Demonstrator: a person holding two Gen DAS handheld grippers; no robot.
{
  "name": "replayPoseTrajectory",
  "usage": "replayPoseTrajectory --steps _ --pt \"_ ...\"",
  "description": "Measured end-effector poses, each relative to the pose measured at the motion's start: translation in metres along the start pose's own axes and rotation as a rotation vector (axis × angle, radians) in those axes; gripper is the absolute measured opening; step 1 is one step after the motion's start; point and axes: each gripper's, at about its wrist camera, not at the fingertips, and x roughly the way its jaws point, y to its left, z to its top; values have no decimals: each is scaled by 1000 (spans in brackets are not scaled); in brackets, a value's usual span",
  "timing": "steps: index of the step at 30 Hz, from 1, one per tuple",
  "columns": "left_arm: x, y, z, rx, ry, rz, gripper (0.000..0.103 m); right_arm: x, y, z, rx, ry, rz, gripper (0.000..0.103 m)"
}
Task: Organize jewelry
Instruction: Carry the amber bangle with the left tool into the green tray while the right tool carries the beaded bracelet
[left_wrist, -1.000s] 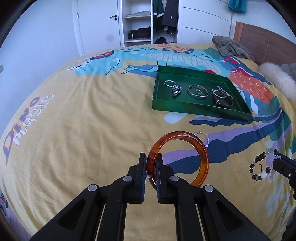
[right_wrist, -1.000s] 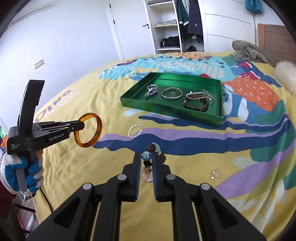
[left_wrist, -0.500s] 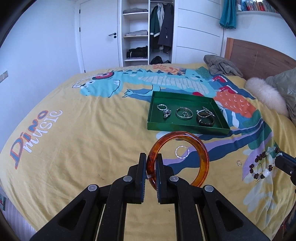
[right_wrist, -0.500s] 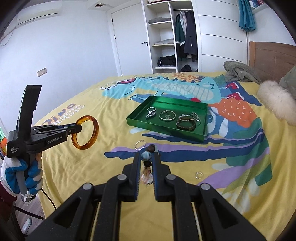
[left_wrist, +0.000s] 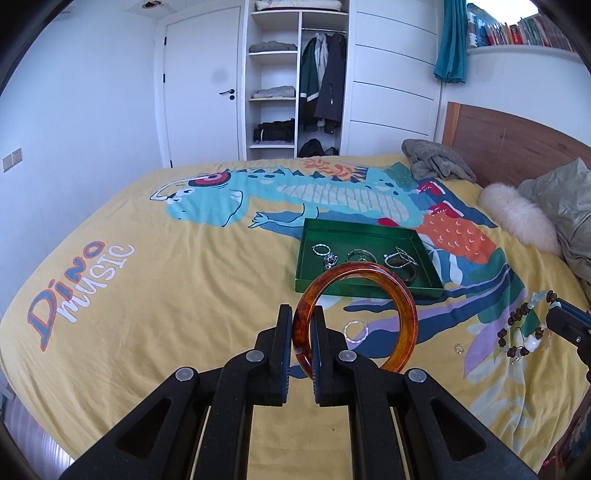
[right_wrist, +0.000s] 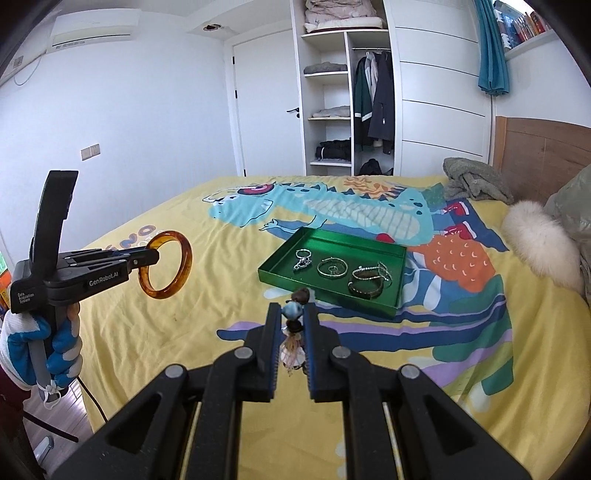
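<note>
My left gripper (left_wrist: 302, 317) is shut on the rim of an amber bangle (left_wrist: 402, 314), held upright in the air above the bed; the same bangle (right_wrist: 166, 266) and gripper (right_wrist: 153, 256) show at the left of the right wrist view. My right gripper (right_wrist: 291, 314) is shut on a beaded bracelet (right_wrist: 293, 310) with dark, blue and pale beads, which dangles at the right edge of the left wrist view as beaded bracelet (left_wrist: 521, 332). A green tray (left_wrist: 369, 288) on the bedspread ahead holds several silver and dark bracelets (right_wrist: 365, 280).
A silver bracelet (left_wrist: 356, 330) and a small ring (left_wrist: 458, 348) lie loose on the yellow dinosaur bedspread (left_wrist: 184, 295) before the tray. A fluffy white pillow (left_wrist: 517, 218), grey clothing (left_wrist: 436, 158) and a wooden headboard (left_wrist: 517, 147) are at the right. A gloved hand (right_wrist: 40, 343) holds the left gripper.
Both grippers have risen and tilted up with their jewelry, so the tray looks smaller and farther and more of the wardrobe and wall shows. Grips unchanged.
</note>
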Motion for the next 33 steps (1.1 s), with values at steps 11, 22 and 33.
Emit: replayPoseTrajectory --steps 11,22,33 --pt "-5 2 28 -13 -41 -8 9 -4 -5 29 -1 -48 -11 11" --pt "20 -4 54 -14 -42 -7 9 13 -25 55 18 -69 -22 11" --pt "67 -18 75 -9 -19 0 9 53 -59 75 52 -62 -45 11"
